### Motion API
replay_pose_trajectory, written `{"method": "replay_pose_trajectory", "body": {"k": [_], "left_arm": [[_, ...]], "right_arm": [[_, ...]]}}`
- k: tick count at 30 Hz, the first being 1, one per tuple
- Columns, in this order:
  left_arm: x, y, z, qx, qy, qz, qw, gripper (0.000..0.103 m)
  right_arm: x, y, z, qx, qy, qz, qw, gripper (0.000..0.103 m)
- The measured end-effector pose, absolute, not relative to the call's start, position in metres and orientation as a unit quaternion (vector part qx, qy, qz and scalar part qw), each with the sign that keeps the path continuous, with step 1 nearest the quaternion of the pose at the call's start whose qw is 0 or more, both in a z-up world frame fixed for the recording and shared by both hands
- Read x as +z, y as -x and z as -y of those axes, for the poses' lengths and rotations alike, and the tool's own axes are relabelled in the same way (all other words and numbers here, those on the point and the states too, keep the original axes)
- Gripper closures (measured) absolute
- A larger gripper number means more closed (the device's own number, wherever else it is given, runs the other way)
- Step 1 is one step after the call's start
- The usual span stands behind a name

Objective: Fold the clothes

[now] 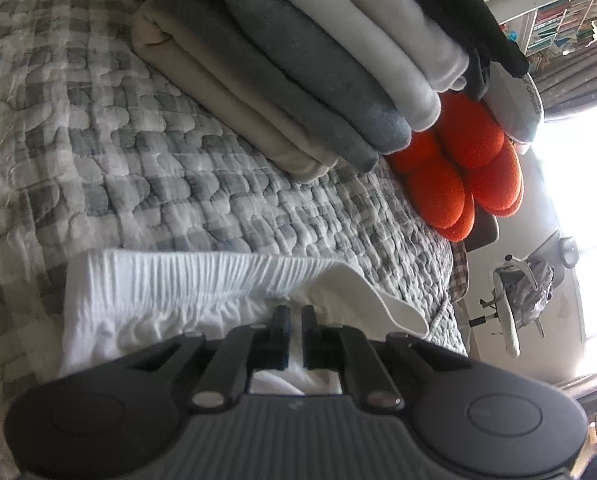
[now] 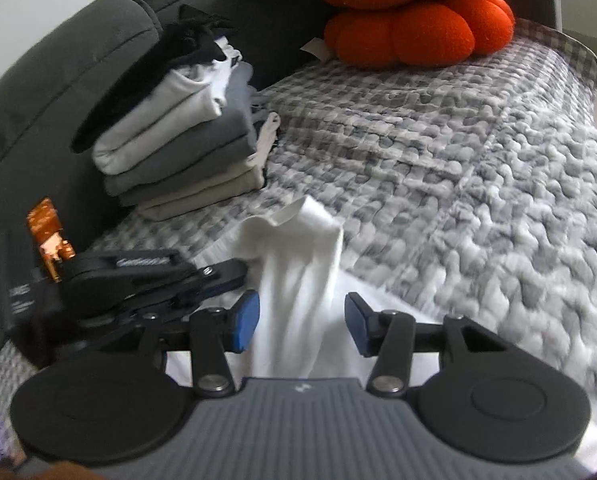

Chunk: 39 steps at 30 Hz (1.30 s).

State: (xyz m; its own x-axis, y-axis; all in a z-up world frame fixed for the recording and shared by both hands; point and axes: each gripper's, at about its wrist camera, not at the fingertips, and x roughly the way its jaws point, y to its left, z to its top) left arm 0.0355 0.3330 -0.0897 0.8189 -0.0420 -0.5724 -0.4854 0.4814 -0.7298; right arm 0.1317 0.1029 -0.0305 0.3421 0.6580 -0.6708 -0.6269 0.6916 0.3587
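Observation:
A white ribbed garment (image 1: 170, 296) lies on the checked quilt (image 1: 98, 140). My left gripper (image 1: 295, 320) is shut on a fold of this white garment, its fingers close together with cloth pinched between them. In the right wrist view the same white garment (image 2: 298, 264) rises in a ridge between the blue pads (image 2: 247, 320) of my right gripper (image 2: 301, 322), which is open and holds nothing. The left gripper (image 2: 146, 280) shows at the left of that view, gripping the cloth's edge.
A stack of folded clothes (image 1: 298, 60) in beige, grey, white and black sits on the quilt against the dark sofa back (image 2: 58, 80). An orange knotted cushion (image 2: 414, 12) lies behind it. A desk chair (image 1: 510, 312) stands past the quilt's edge.

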Motion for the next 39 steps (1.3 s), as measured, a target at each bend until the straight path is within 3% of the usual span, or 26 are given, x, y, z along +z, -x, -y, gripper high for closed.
{"method": "replay_pose_trajectory", "body": {"k": [10,12,14,17,20,28,32,34,37,39], "left_arm": [[-0.090,-0.036,-0.341,0.139,0.489,-0.265,0.819,0.099],[-0.091,-0.037,-0.341,0.139,0.489,-0.265,0.820,0.099],[-0.092,-0.036,-0.342,0.138,0.493,-0.264,0.817,0.099],[-0.094,-0.034,-0.345,0.137,0.502,-0.262,0.813,0.099],[-0.095,-0.032,-0.346,0.136,0.508,-0.261,0.809,0.099],[-0.088,-0.016,-0.346,0.117,0.531,-0.269,0.795,0.095],[-0.076,0.000,-0.345,0.113,0.530,-0.261,0.799,0.079],[-0.072,-0.001,-0.341,0.112,0.513,-0.263,0.809,0.075],[-0.067,-0.002,-0.333,0.110,0.488,-0.265,0.824,0.072],[-0.063,-0.003,-0.329,0.109,0.471,-0.266,0.834,0.064]], "right_arm": [[-0.047,-0.144,-0.120,0.401,-0.019,-0.392,0.828,0.053],[-0.046,-0.142,-0.123,0.407,-0.022,-0.386,0.827,0.071],[-0.045,-0.140,-0.125,0.414,-0.025,-0.381,0.826,0.081],[-0.043,-0.137,-0.129,0.425,-0.029,-0.372,0.825,0.093],[-0.032,-0.125,-0.132,0.451,-0.026,-0.362,0.815,0.097],[-0.008,-0.090,-0.147,0.485,0.004,-0.340,0.805,0.099],[-0.007,-0.084,-0.151,0.483,0.016,-0.338,0.808,0.099],[-0.009,-0.088,-0.148,0.468,0.016,-0.342,0.814,0.099],[-0.012,-0.098,-0.136,0.447,-0.010,-0.358,0.820,0.090],[-0.014,-0.107,-0.125,0.432,-0.032,-0.369,0.823,0.088]]}}
